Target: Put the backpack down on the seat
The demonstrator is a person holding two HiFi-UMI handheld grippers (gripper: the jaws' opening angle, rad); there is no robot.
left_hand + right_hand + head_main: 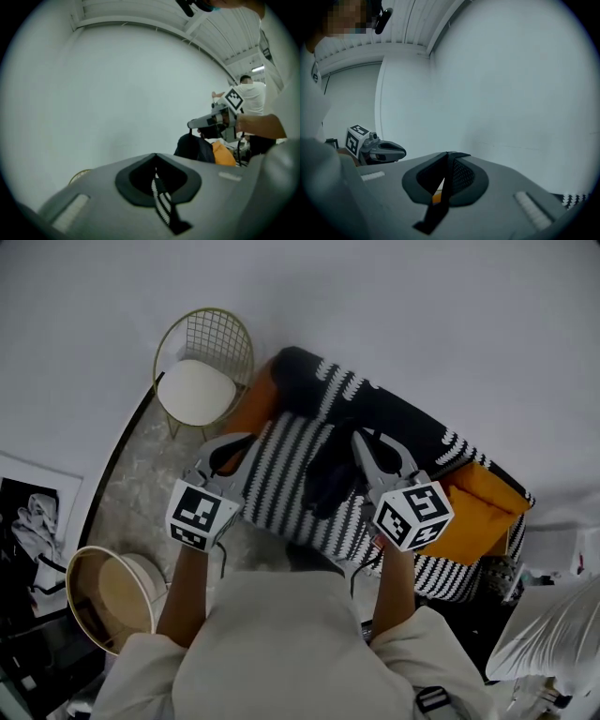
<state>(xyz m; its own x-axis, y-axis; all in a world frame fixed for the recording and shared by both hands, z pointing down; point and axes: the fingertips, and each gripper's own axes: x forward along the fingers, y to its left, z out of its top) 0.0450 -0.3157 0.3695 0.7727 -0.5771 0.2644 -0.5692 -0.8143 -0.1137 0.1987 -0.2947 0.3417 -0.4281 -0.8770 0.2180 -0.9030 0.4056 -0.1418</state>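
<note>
Black-and-white stripes and a dark middle panel mark the backpack (328, 474) in the head view. It is held between the two grippers above a sofa (403, 413) that is draped in black cloth with white marks. Whether the backpack's underside already touches the seat cannot be told from above. The left gripper (234, 442) is raised at the backpack's left edge and the right gripper (364, 442) at its right. An orange cushion (473, 512) is seen at the sofa's right end. A gold wire chair (211, 334) with a white pad stands beyond the left end, and a round basket (103, 592) sits on the floor beside the person's left arm.

In the left gripper view, the jaws are seen pressed together on a narrow striped strip (161, 201), which hangs down from between them. It appears to be part of the backpack, though the attachment is not shown. Further off, the right gripper is seen with the backpack's dark bulk hanging under it, orange showing behind. A person in a white shirt (248, 96) stands in the background.

In the right gripper view, the jaws are fully closed on a black strap (440, 197) backed with mesh, and a sliver of orange shows below. The left gripper is seen at the left, against a pale wall.
</note>
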